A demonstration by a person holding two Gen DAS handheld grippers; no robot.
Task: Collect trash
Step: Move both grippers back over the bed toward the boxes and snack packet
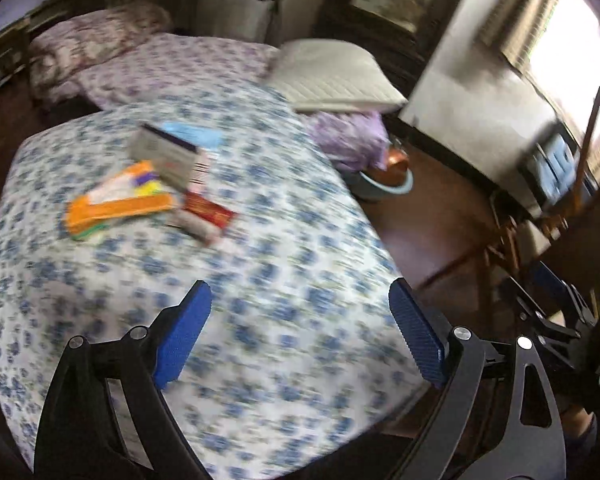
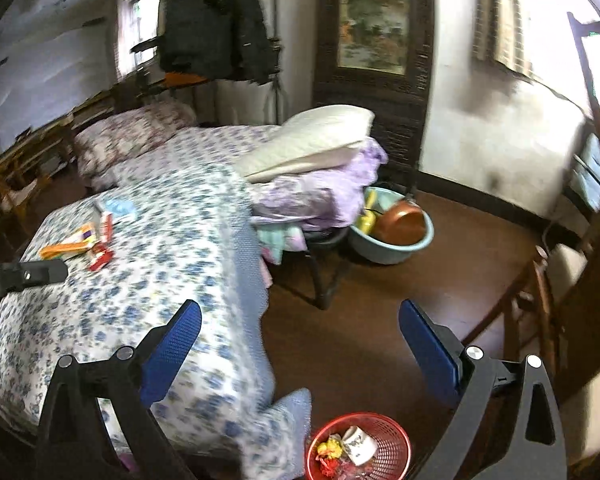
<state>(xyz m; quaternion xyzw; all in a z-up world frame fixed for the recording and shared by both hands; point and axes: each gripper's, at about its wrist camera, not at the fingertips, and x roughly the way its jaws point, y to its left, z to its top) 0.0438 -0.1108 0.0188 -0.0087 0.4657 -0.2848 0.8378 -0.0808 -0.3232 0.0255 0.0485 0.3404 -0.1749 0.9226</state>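
Several pieces of trash lie together on the bed's blue-flowered sheet (image 1: 292, 264): an orange packet (image 1: 120, 200), a grey box (image 1: 168, 156), a red wrapper (image 1: 208, 212) and a pale blue packet (image 1: 192, 132). My left gripper (image 1: 300, 292) hangs open above the near part of the bed, short of them, with nothing between its blue pads. My right gripper (image 2: 300, 312) is open and empty over the bed's corner and the brown floor. Below it stands a red mesh basket (image 2: 398, 440) holding a crumpled white cup (image 2: 358, 444) and bright wrappers. The orange packet (image 2: 66, 246) shows far left there.
A white pillow (image 2: 312, 140) lies on lilac bedding at the bed's far right. On the floor beyond are a light-blue basin (image 2: 388, 248) with a brown bowl in it and a dark stand. A wooden chair (image 2: 532, 300) is at right. A dark jacket (image 2: 216, 24) hangs behind the bed.
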